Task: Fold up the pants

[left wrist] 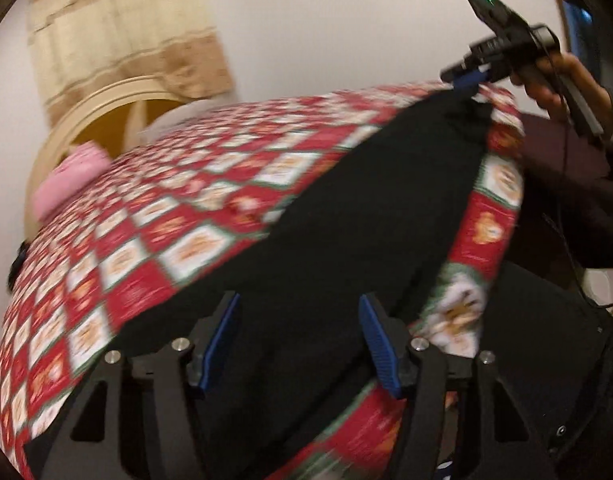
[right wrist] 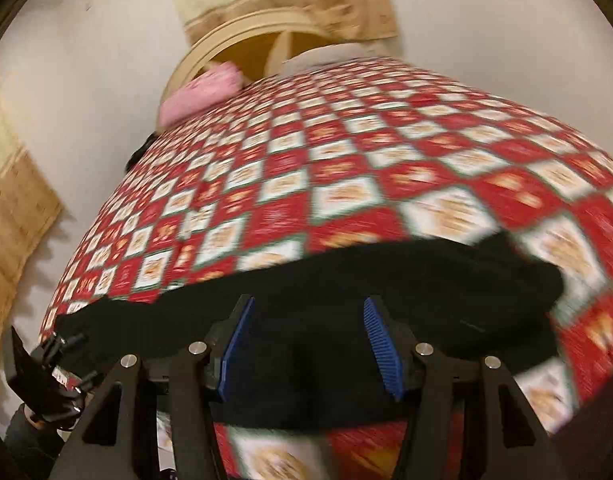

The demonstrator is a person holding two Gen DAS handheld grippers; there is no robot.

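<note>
Black pants (left wrist: 346, 220) lie flat in a long band on a bed with a red-and-white checked quilt (left wrist: 146, 208), close to its near edge. My left gripper (left wrist: 299, 298) is open above one end of them, its blue pads (left wrist: 222, 344) apart with only cloth below. At the pants' far end a hand (left wrist: 546, 84) holds my right gripper (left wrist: 464, 80). In the right wrist view the right gripper (right wrist: 308, 301) is open over the pants (right wrist: 386, 276), nothing pinched. The left gripper (right wrist: 66, 340) shows at the lower left. Both views are motion-blurred.
A pink pillow (right wrist: 198, 96) and a white pillow (right wrist: 326, 54) lie at the head of the bed by a curved cream headboard (right wrist: 210, 48). A beige curtain (left wrist: 118, 28) hangs on the white wall. A person's dark clothing (left wrist: 566, 340) is at the bed's edge.
</note>
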